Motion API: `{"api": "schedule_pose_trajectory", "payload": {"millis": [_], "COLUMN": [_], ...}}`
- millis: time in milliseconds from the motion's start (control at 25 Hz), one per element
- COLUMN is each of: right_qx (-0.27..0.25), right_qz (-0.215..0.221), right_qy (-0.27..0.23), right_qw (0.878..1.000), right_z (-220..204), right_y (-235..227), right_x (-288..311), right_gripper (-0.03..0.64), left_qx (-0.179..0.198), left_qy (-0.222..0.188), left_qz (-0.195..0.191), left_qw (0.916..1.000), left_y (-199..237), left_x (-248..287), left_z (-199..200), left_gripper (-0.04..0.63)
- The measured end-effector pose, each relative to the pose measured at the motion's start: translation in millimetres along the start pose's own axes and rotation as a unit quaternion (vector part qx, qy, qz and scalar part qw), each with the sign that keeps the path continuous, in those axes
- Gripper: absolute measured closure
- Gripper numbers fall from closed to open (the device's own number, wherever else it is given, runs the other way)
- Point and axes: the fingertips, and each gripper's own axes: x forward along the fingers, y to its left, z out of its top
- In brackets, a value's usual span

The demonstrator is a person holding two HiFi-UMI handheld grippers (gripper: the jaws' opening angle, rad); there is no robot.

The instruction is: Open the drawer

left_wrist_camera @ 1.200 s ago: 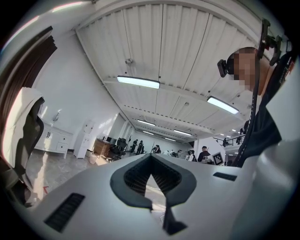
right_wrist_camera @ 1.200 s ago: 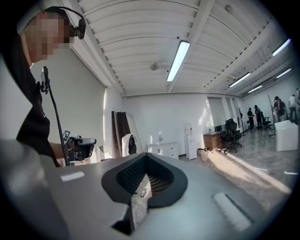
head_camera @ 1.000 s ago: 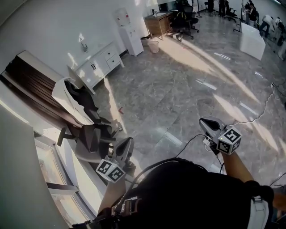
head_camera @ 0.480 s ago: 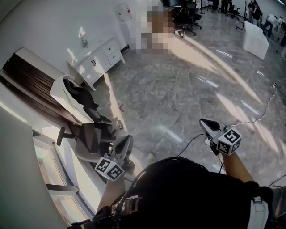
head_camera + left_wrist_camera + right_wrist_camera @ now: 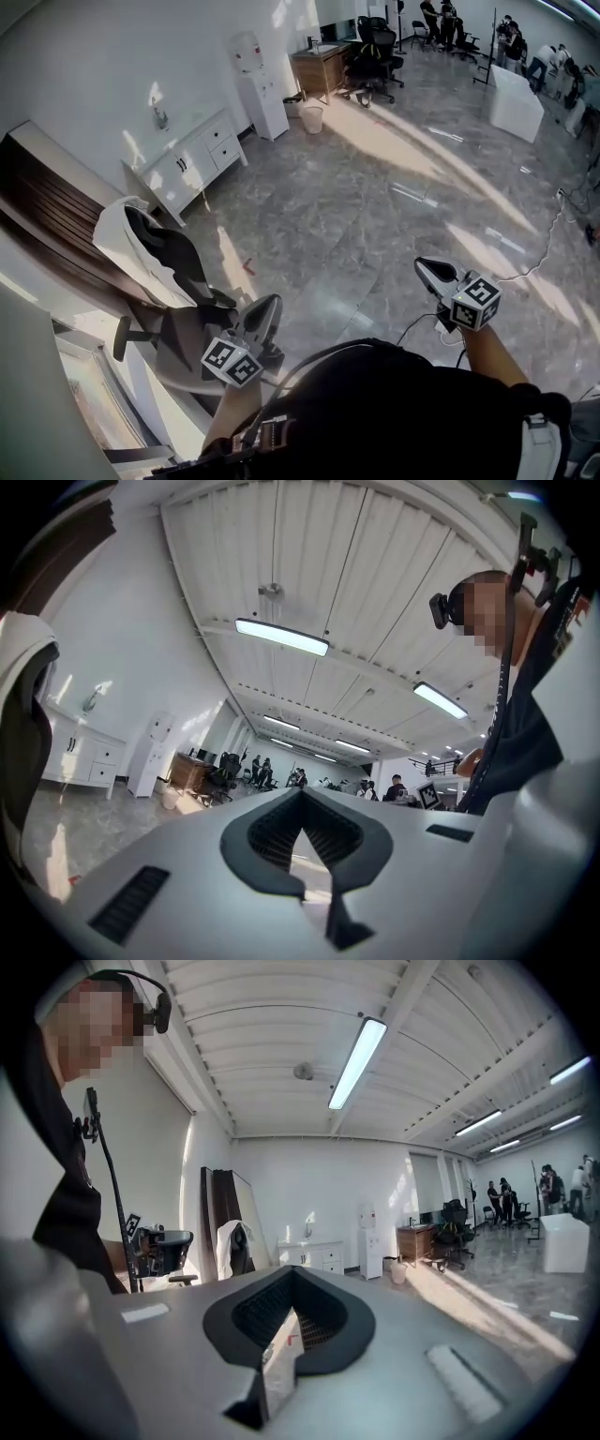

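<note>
Both grippers are held out over a grey marble floor (image 5: 375,187). The left gripper (image 5: 270,305) has its jaws pressed together on nothing, and the right gripper (image 5: 424,267) is likewise closed and empty. The drawer (image 5: 225,142) sits flush in the right half of a white cabinet (image 5: 173,173) against the white wall (image 5: 94,66), well apart from both grippers across a broad stretch of floor. An office chair (image 5: 141,244) draped in white crowds the left side, near the left gripper. Past the cabinet stand a water dispenser (image 5: 258,89), a waste bin (image 5: 312,119) and a wooden desk (image 5: 319,66). A cable (image 5: 553,248) trails over the floor on the right.
</note>
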Motion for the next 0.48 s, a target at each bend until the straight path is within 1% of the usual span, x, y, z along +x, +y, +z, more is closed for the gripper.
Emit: {"api": "schedule_pose_trajectory", "payload": {"millis": [120,280,480], "right_qx": [-0.007,-0.006,-0.008], "right_qz": [-0.004,-0.011,-0.013], "right_qy": [-0.009,-0.001,0.008], "right_qw": [1.0,1.0,1.0], "right_z": [21.0,28.5,29.0], "right_y": [9.7,16.8,17.7], "right_x": [52.7,108.5,158.5], "right_gripper": [0.618,0.618,0.618], "left_qx": [0.003,0.01,0.004], "left_qy": [0.005,0.01,0.011], "left_qz": [-0.006,-0.013,-0.006], "left_qw": [1.0,0.9998,0.9999], "left_y": [49.8,103.1,153.5], "left_x": [-1.3,-4.7,-10.6], "left_z": [21.2,41.6,47.3], "left_gripper": [0.595,0.595,0.595]}}
